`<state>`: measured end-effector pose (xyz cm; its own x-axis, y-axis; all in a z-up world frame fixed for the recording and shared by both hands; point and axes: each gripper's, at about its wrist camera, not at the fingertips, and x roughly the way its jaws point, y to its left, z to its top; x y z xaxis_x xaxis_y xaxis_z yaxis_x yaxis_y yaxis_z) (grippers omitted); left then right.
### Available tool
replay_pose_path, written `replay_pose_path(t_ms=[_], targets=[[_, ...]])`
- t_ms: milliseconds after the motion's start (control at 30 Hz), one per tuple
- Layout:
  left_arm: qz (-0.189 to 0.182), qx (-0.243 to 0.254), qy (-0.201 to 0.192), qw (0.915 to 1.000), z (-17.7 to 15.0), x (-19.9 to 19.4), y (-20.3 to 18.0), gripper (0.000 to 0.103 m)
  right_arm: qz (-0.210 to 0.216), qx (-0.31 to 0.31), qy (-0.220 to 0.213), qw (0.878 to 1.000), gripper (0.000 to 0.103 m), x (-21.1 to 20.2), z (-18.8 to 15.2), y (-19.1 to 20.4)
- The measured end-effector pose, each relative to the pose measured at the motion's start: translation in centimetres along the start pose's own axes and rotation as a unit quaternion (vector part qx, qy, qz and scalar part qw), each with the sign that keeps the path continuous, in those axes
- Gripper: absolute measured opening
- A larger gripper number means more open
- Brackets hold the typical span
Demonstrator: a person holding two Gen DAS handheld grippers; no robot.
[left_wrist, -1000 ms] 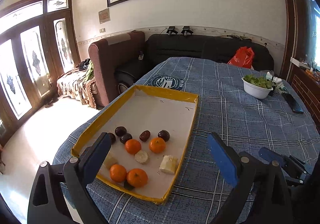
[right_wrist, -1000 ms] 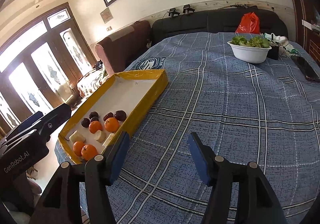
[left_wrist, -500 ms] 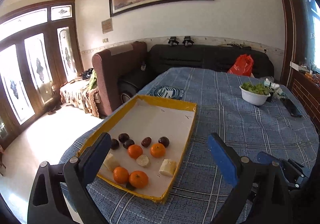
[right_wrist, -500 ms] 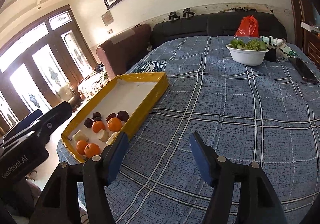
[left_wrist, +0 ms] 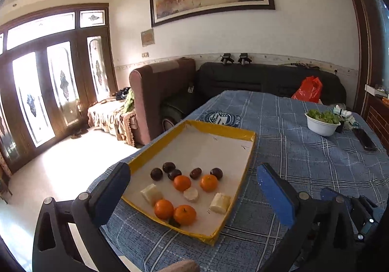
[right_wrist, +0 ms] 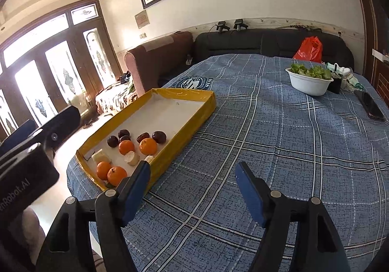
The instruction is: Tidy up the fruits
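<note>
Living room, table (right_wrist: 279,140) under blue plaid cloth. Yellow-rimmed tray (left_wrist: 218,129) ahead of left gripper (left_wrist: 192,189) fingers, holding four tangerines (left_wrist: 184,214), dark plums (left_wrist: 156,174), pale fruit pieces (left_wrist: 151,194). Left fingers just opened further, spread wide, nothing between. Right gripper (right_wrist: 192,184) fingers just opened further, empty, tray beyond left finger. White bowl of greens (right_wrist: 308,82) far ahead right.

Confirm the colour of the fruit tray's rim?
Yellow rim on the shallow rectangular cardboard tray, white inside; clearest in the left wrist view.
</note>
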<state>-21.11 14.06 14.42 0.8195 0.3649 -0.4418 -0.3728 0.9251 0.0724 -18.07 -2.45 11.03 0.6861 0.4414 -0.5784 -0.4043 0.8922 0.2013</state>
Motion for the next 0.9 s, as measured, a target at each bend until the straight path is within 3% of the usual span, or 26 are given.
replay_pose_path(t_ms=[500,900], targets=[[-0.021,-0.026,0.028,0.999,-0.5,2.5,2.0,0.103,-0.032,-0.032,0.01,0.999,0.092,2.1,-0.4,2.1],[-0.045,-0.073,0.085,0.9927,-1.8,5.8,4.9,0.103,-0.045,-0.046,0.026,0.998,0.095,4.0,-0.5,3.7]])
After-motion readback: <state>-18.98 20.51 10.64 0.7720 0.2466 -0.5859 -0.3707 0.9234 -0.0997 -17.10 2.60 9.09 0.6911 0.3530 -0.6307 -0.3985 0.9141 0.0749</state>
